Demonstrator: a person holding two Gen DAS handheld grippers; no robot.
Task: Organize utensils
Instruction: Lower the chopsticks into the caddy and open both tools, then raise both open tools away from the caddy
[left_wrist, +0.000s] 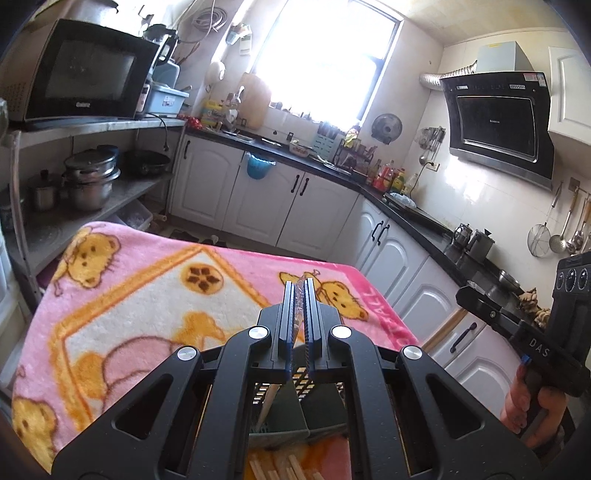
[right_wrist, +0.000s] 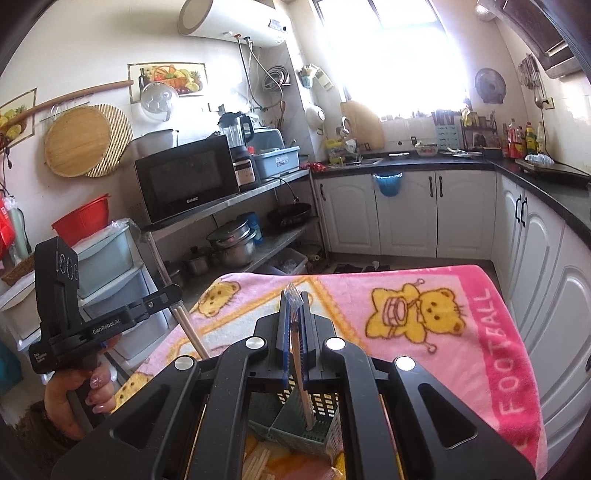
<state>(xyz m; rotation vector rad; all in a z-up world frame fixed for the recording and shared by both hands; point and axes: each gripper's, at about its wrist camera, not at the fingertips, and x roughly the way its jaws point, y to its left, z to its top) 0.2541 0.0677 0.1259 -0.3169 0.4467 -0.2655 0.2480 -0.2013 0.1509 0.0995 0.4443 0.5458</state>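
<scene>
The left gripper (left_wrist: 299, 295) has its fingers clamped on a pair of chopsticks (right_wrist: 192, 332); from the right wrist view these 2 light sticks slant down from it over the near left edge of the desk (left_wrist: 155, 295), which is covered by a pink bear-print blanket (right_wrist: 480, 314). A clear wrapper edge shows between the pads at the left fingertips. The right gripper (right_wrist: 293, 299) has its fingers closed on a pale utensil (right_wrist: 301, 369) in a clear wrapper, whose lower end reaches down into a green perforated utensil basket (right_wrist: 295, 432). The basket stands on the blanket right below both grippers, with its compartment divider visible. More pale sticks (left_wrist: 269, 469) lie on the blanket just in front of the basket. A hand (right_wrist: 74, 398) grips each tool's handle.
</scene>
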